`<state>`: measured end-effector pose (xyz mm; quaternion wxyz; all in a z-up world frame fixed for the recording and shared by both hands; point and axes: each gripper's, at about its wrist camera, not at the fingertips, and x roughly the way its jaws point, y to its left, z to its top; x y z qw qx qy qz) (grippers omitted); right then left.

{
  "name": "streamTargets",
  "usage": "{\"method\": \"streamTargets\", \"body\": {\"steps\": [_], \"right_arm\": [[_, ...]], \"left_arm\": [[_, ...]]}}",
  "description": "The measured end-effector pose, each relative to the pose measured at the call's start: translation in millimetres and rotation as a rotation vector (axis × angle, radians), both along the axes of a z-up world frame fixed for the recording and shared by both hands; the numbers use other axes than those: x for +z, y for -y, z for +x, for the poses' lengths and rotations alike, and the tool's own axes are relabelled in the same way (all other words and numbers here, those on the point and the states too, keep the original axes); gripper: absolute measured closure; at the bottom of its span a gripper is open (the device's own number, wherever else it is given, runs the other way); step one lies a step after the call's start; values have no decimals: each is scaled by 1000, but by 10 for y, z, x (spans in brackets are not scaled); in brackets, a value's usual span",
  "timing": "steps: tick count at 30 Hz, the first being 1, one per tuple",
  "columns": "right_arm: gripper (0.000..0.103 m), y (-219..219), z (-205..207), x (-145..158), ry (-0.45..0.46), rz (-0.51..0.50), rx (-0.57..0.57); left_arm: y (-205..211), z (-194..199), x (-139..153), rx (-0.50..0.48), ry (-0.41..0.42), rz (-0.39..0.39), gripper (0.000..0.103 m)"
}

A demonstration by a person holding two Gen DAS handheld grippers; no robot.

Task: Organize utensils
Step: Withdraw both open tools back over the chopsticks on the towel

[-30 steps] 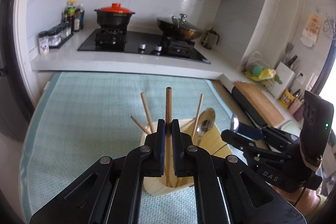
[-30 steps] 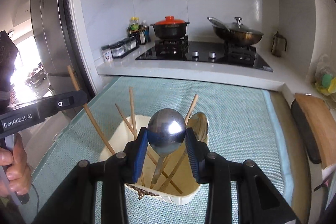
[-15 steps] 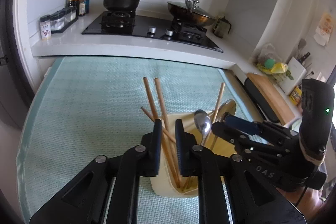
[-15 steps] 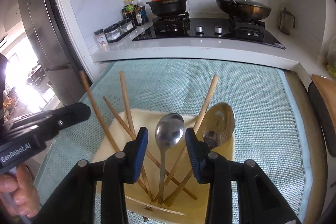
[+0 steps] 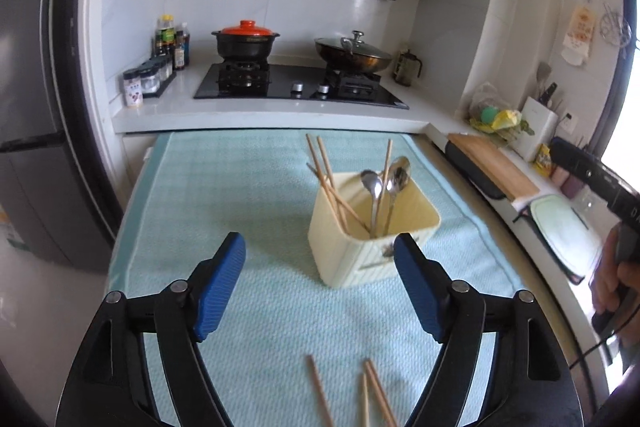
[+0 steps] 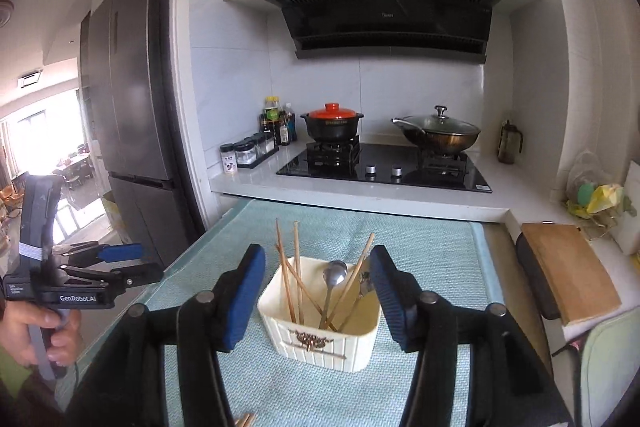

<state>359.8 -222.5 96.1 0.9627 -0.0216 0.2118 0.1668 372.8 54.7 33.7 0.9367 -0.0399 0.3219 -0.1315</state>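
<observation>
A: What sits on the hob (image 6: 384,167)?

B: A black pot with a red lid (image 6: 332,125) on the left burner, and a lidded wok (image 6: 438,133) on the right one. The hood (image 6: 390,15) hangs above them.

A: And left of the hob?

B: Sauce bottles (image 6: 278,121) by the wall, with a row of spice jars (image 6: 248,151) in front of them.

A: The right side?

B: A dark jug (image 6: 510,141) in the corner, a crumpled bag (image 6: 596,197) with something green and yellow in it, and a wooden board (image 6: 568,267) nearer the camera. A knife block (image 5: 534,125) stands beyond the bag.

A: Anything on the far left?

B: A grey fridge (image 6: 132,115). A teal mat (image 5: 240,195) covers the tabletop.
</observation>
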Motion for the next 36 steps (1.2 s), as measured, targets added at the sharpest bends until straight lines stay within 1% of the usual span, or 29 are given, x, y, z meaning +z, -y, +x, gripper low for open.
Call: {"method": "streamTargets", "body": {"steps": [1,3,4,6,7,9,11,13,15,16,19,22,24,26,27,28,29,30,31,32,34,36], "right_arm": [[47,35,-185,9,12,-3,-1],[47,91,-519,-9,31,-7,-8],[47,108,-679,-38,36,-10,-14],[39,139,-994,-161,41,-17,-23],[35,146,-1150,-249,47,-23,-33],[34,137,-1434,-448,53,-52,-57],[34,121,-1662,-684,19,-59,-78],[34,117,-1826,-939,-38,-43,-88],[34,96,-1964,-1200,-92,-36,-87],[34,80,-2008,-1319,-113,-38,-84],[34,-4,-2142,-1631,-188,-65,-73],[34,-54,-2245,-1793,-224,-68,-59],[34,-85,-2224,-1872,-246,-81,-74],[34,-92,-2192,-1933,-269,-62,-87],[37,-95,-2182,-1966,-284,-43,-90],[43,-104,-2177,-2015,-306,-24,-81],[54,-123,-2156,-2055,-331,-9,-67],[61,-145,-2126,-2096,-356,5,-52],[71,-168,-2076,-2141,-381,15,-39],[77,-198,-2011,-2184,-404,20,-28],[82,-265,-1870,-2275,-438,29,-23],[83,-355,-1706,-2347,-477,44,-6]], "left_arm": [[-54,-205,-22,5,6,13,18],[-150,-617,-117,34,15,28,9],[-203,-804,-190,50,16,29,7],[-285,-1130,-395,77,-9,26,6],[-300,-1287,-509,95,-25,27,6],[-311,-1558,-750,137,-56,24,6],[-290,-1786,-977,165,-89,9,6],[-263,-1983,-1178,191,-117,-28,6],[-222,-2105,-1329,204,-137,-63,6],[-192,-2151,-1382,208,-138,-61,6],[-90,-2233,-1473,209,-138,-6,6],[-19,-2276,-1503,204,-127,31,6],[-8,-2308,-1522,209,-128,30,6],[-15,-2323,-1539,215,-135,17,6],[-23,-2333,-1542,219,-135,14,6],[-32,-2350,-1542,224,-133,15,6],[-45,-2373,-1544,232,-126,20,6],[-55,-2384,-1545,240,-116,27,6],[-70,-2397,-1555,247,-109,35,6],[-83,-2390,-1569,251,-108,40,5],[-114,-2348,-1606,253,-117,42,5],[-139,-2278,-1633,255,-130,40,5]]}}
